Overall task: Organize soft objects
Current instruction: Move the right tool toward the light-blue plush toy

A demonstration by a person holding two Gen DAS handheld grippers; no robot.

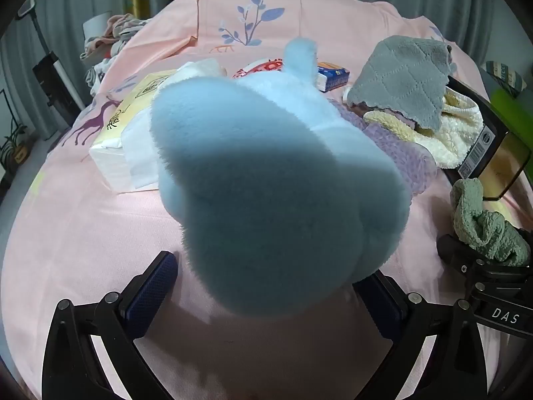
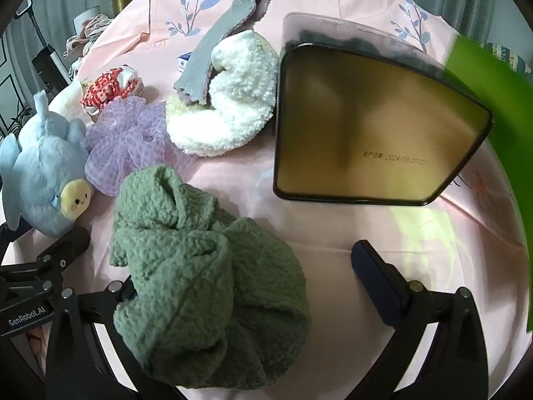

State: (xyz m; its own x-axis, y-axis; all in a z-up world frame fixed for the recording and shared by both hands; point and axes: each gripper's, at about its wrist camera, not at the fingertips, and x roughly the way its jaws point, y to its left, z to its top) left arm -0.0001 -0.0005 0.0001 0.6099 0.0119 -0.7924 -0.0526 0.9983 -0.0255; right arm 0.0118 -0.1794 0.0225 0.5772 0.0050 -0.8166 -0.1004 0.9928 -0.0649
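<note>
Just then we had both grippers spread wide over the pink bedsheet point(image 2: 333, 253). Our left gripper point(image 1: 269, 286) had the blue plush toy point(image 1: 266, 180) sitting between its two fingers; the left finger pad point(image 1: 156, 286) stood clear of the fur, while the right one was mostly hidden behind the toy, so we could not quite tell whether it brushed the plush. Seen from the right wrist, the toy lay on the sheet at the left edge, its small yellow face turned toward us.

Our right gripper point(image 2: 250, 286) stood equally wide, with the crumpled green towel point(image 2: 200, 266) between its fingers. The towel covered the left finger, and the right finger point(image 2: 376, 276) stood well apart from it, so nothing was pinched.

Beyond the towel lay a purple mesh bath puff point(image 2: 130, 140), touching the plush toy on one side and a cream fleece cloth point(image 2: 233, 106) on the other. A grey quilted cloth point(image 2: 220, 43) was draped over the cream one. To the right of that pile an open dark tin point(image 2: 366, 126) with a gold inside rested on the sheet. Behind the plush toy, the left wrist view showed a pack of tissues point(image 1: 113, 140) and a small blue tissue packet point(image 1: 333, 75).
</note>
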